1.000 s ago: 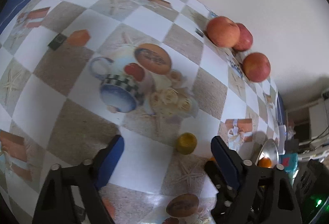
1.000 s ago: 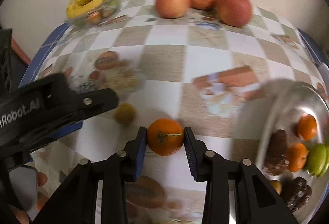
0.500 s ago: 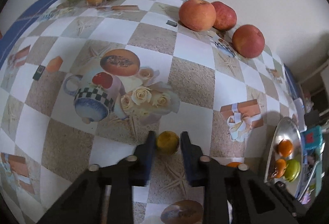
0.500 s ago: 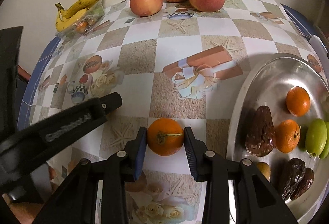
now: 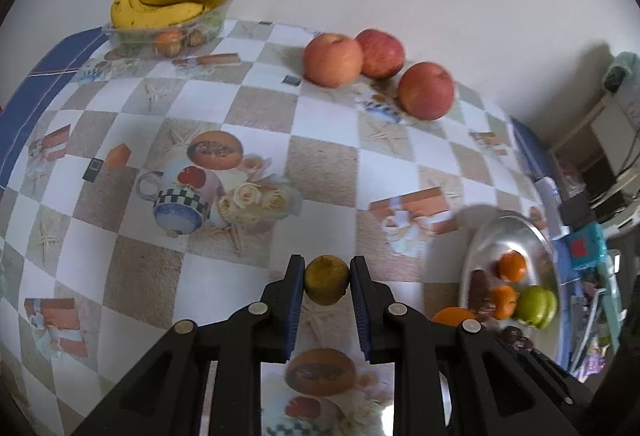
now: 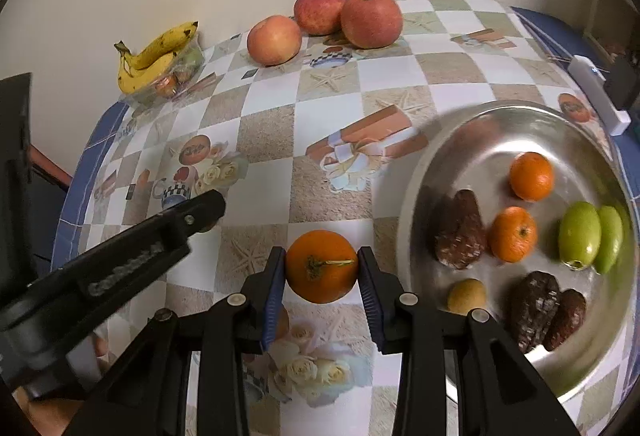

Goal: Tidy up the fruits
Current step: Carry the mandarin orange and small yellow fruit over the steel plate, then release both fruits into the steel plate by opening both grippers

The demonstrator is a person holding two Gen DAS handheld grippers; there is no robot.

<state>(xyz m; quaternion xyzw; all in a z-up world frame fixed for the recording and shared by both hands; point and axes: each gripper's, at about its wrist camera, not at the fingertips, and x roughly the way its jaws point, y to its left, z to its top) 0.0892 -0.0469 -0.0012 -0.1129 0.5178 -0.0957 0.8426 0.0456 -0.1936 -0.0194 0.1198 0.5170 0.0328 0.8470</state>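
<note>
Orange [image 6: 321, 266] clamped between right claw [image 6: 321, 268] pads.

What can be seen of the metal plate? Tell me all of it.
The metal plate is round, shiny and silver, with a raised rim that mirrors the light. It lies flat on the checked tablecloth at the table's right side. In it lie two oranges, two green fruits, three dark brown fruits and a small yellowish fruit. No tongs touch it.

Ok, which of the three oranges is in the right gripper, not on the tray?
The stem-forward orange, clamped in the right gripper, left of the metal tray. The other two oranges lie inside it.
</note>
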